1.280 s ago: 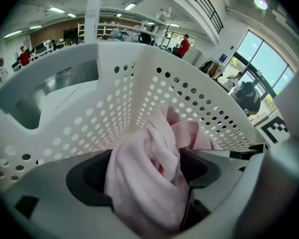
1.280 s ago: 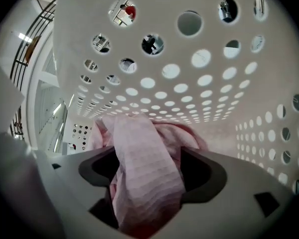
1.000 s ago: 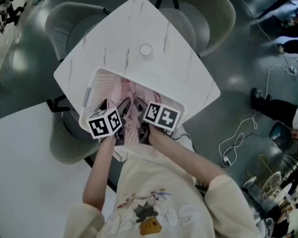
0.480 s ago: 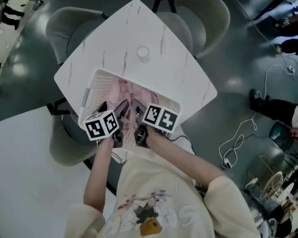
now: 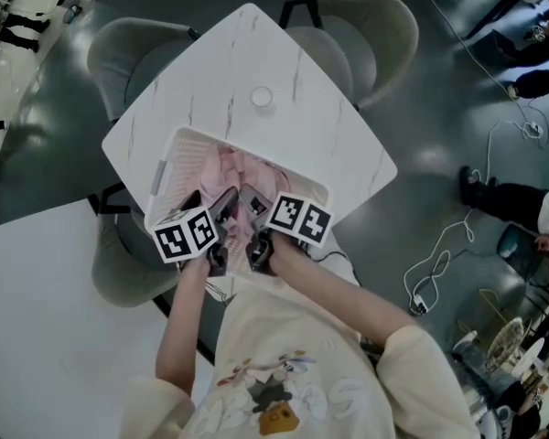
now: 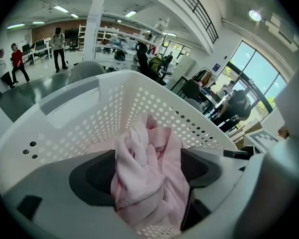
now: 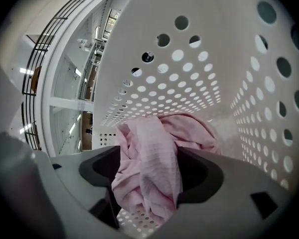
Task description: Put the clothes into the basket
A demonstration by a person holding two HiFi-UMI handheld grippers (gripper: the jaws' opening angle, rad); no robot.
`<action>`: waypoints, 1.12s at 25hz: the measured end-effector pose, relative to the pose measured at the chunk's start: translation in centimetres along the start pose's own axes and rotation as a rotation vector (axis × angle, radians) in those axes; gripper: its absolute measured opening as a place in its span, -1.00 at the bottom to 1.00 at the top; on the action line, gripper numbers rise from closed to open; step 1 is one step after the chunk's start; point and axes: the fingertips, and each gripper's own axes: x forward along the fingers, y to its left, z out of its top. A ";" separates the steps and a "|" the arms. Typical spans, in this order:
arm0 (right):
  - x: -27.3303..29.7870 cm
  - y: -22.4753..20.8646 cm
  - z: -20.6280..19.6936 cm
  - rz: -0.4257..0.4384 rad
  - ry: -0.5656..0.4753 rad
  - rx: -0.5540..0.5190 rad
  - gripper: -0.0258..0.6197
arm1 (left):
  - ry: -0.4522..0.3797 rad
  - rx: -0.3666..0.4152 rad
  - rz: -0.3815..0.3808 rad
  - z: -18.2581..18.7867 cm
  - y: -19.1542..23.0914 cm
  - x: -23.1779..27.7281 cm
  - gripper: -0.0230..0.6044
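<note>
- The pink garment [image 5: 241,167] lies inside the white basket [image 5: 176,149], which sits at the 7 o'clock edge of the bench [image 5: 293,80].
- The left tongs [image 6: 147,171] and right tongs [image 7: 149,171] each pinch a fold of it, jaws closed onto cloth.
- Judged nearly done: only letting go and withdrawing remain.

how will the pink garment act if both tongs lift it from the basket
Probably floppy: the crumpled pink fabric garment bunches in folds between the left tongs. Likely light; it drapes loosely from the right tongs. Loose ends may drag on the white perforated plastic basket.
</note>
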 end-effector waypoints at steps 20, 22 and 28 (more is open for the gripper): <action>-4.0 1.8 -0.8 0.137 -0.062 0.088 0.09 | -0.065 -0.023 -0.095 -0.9 -3.7 -4.3 0.39; -4.5 2.1 -0.8 0.149 -0.070 0.090 0.09 | -0.075 -0.032 -0.105 -1.0 -4.0 -5.0 0.39; -6.0 3.5 -0.7 0.210 -0.084 0.085 0.07 | -0.105 -0.047 -0.138 -1.6 -4.6 -6.7 0.39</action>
